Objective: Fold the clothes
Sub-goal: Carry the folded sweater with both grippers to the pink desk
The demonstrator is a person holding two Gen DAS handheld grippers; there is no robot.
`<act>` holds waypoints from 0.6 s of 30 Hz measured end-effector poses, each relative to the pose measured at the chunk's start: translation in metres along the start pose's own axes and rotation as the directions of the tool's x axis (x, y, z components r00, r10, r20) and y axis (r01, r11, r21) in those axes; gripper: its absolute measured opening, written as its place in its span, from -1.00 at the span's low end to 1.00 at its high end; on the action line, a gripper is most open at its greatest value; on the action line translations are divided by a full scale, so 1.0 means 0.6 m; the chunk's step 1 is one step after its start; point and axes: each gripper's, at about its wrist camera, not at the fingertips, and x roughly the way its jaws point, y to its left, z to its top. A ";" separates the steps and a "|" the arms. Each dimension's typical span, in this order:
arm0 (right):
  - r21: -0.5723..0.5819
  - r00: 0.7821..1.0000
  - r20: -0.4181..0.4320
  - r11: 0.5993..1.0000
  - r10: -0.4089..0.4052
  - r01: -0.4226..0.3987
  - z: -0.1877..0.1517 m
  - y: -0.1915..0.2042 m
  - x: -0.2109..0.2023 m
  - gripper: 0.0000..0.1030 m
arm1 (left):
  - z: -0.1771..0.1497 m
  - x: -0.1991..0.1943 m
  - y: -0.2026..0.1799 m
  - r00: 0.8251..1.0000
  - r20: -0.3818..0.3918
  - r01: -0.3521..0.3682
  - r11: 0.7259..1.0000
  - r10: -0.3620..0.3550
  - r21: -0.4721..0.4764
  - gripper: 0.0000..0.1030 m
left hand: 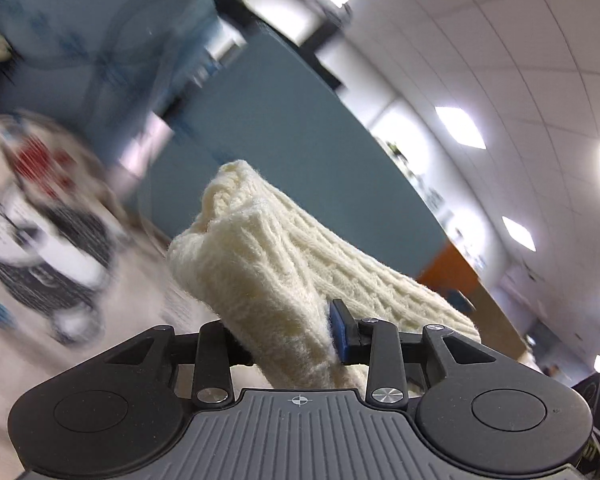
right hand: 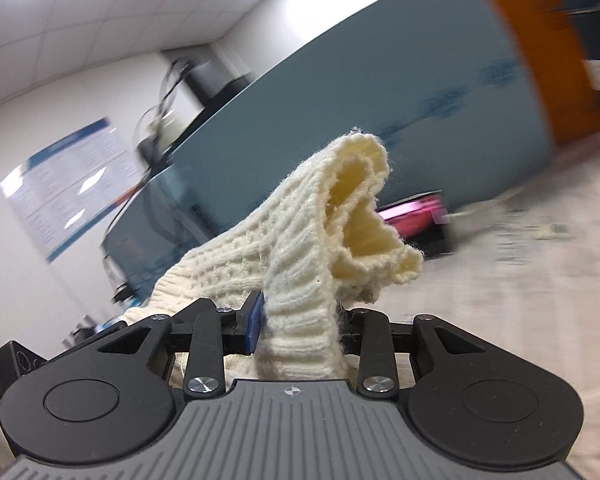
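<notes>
Cream cable-knit sweater (left hand: 268,248) pinched between the fingers of the left gripper (left hand: 288,336), narrow, blue pad (left hand: 340,330) pressed into thick, fuzzy wool; bunched folds rising toward 12 o'clock into a rounded lump, more knit trailing off toward 4 o'clock. Same sweater (right hand: 300,248) clamped in the fingers of the right gripper (right hand: 300,328), also narrow, blue pad (right hand: 254,328) against a ribbed hem band; beyond the grip, hem curled open into a hollow, tube-like mouth at 1 o'clock, paler yellow inside. Garment lifted, both ends held up off the pale bench (right hand: 520,300). Matte black linkages, ridged grey housings below. Behind, smooth teal partition (left hand: 300,128), blurred; tiled ceiling with bright panels at 2 o'clock.
</notes>
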 end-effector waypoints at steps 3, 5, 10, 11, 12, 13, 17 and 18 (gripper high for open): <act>-0.023 0.997 -0.048 0.998 0.057 -0.058 -0.003 0.041 0.067 -0.44 | 0.028 -0.037 0.043 0.995 0.066 -0.072 0.997 0.072 -0.011 -0.37; -0.046 0.994 -0.073 0.995 0.086 -0.089 -0.008 0.069 0.111 -0.44 | 0.044 -0.058 0.069 0.987 0.107 -0.121 0.993 0.122 -0.014 -0.37; -0.088 0.983 -0.112 0.984 0.143 -0.153 -0.029 0.134 0.210 -0.44 | 0.087 -0.085 0.121 0.952 0.192 -0.250 0.968 0.238 0.038 -0.37; -0.099 0.982 -0.114 0.981 0.153 -0.164 -0.033 0.144 0.228 -0.44 | 0.093 -0.084 0.131 0.945 0.202 -0.271 0.961 0.257 0.047 -0.37; -0.110 0.982 -0.114 0.980 0.152 -0.165 -0.040 0.151 0.241 -0.44 | 0.099 -0.083 0.140 0.938 0.212 -0.292 0.955 0.275 0.055 -0.37; -0.130 0.983 -0.114 0.979 0.145 -0.160 -0.045 0.159 0.257 -0.44 | 0.105 -0.081 0.149 0.931 0.220 -0.311 0.948 0.291 0.064 -0.37; -0.186 0.987 -0.118 0.974 0.108 -0.129 -0.061 0.174 0.309 -0.44 | 0.115 -0.057 0.182 0.915 0.222 -0.362 0.928 0.337 0.083 -0.37; -0.190 0.987 -0.128 0.974 0.100 -0.124 -0.065 0.172 0.320 -0.44 | 0.113 -0.052 0.190 0.913 0.211 -0.372 0.925 0.349 0.081 -0.37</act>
